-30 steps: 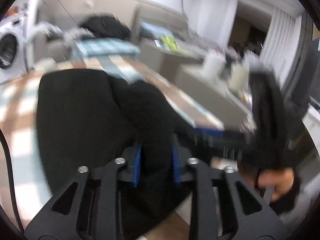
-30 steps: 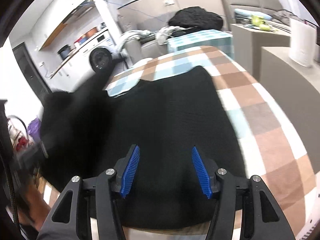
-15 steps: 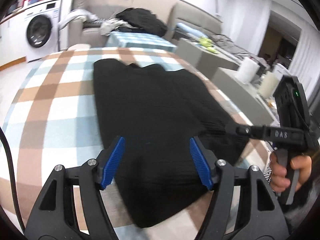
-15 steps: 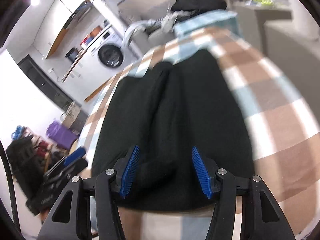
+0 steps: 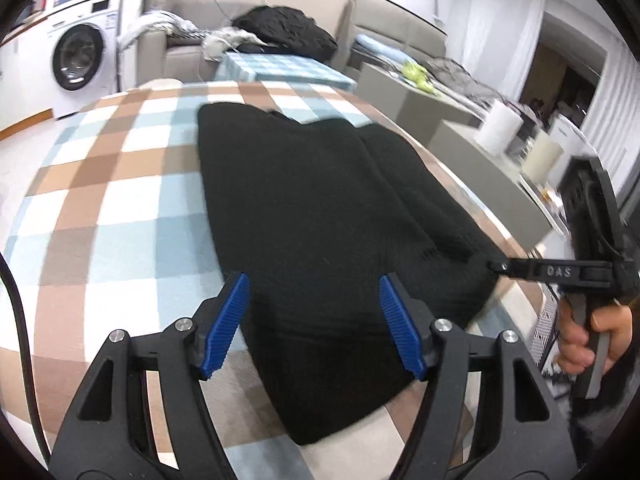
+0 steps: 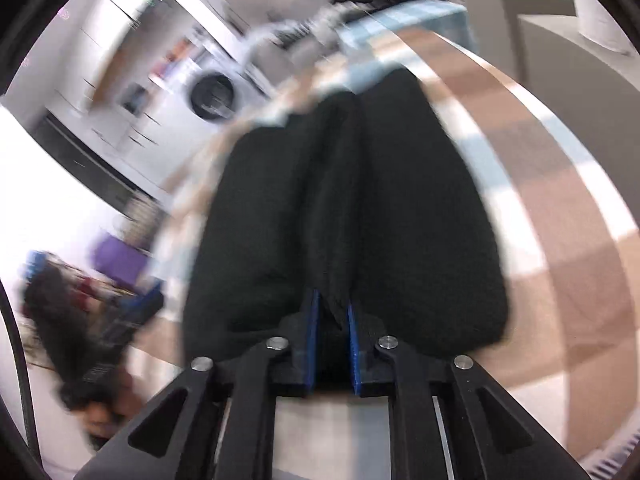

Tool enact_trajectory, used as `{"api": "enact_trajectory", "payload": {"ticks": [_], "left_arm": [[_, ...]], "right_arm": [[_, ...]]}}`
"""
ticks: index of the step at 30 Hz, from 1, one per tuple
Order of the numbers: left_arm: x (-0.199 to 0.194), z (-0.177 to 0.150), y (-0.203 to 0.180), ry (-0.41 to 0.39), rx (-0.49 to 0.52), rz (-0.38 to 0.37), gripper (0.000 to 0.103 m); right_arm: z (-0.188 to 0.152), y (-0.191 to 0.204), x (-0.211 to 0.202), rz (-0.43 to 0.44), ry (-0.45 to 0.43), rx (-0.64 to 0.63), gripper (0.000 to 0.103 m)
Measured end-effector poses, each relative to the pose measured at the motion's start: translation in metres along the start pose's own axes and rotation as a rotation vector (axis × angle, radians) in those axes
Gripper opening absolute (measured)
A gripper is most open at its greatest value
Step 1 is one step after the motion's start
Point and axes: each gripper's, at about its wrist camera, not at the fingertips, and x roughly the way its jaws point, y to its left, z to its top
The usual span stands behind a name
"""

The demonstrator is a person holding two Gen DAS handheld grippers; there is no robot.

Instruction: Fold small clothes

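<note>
Checked in brown, blue and white, the cloth-covered table (image 5: 120,184) carries a black knitted garment (image 5: 312,200), with a washing machine (image 5: 80,60) and a grey sofa (image 5: 188,48) behind it. The garment lies flat, its long axis running away from both cameras toward the sofa, one side already laid over along its right edge.

From the left wrist view, the left gripper (image 5: 314,320) hangs just above the near hem with its jaws spread wide and nothing between the blue pads (image 5: 232,316). Cloth passes under the gap without being touched, as far as can be seen.

From the right wrist view, the right gripper (image 6: 332,344) has its jaws drawn nearly together on a raised ridge of the garment (image 6: 344,208) at the near edge; the fabric rises into the pinch. This view is smeared, so how many layers are caught cannot be told.

Judging from this, the right side has the hold and is nearer to working; the fold would travel along or across that long axis, and the left gripper must first close on the hem directly ahead of it.
</note>
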Motion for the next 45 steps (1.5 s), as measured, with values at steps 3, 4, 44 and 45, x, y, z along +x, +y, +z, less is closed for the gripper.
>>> {"api": "enact_trajectory", "payload": {"ticks": [3,4,44,45], "left_arm": [[0.006,-0.007,-0.017,0.028,0.062,-0.041,0.066],[0.009,-0.009,-0.021,0.041,0.087,-0.042,0.066],[0.013,-0.033,0.013,0.167,0.026,0.017,0.066],[0.012,-0.032,0.015,0.162,0.023,0.021,0.066]], "right_arm": [[0.002,0.002,-0.021,0.0,-0.103,-0.013,0.019],[0.005,0.003,-0.025,0.006,-0.118,-0.016,0.025],[-0.013,-0.008,-0.004,0.284,0.085,-0.172,0.043],[-0.012,-0.009,-0.005,0.296,0.079,-0.161,0.043]]}}
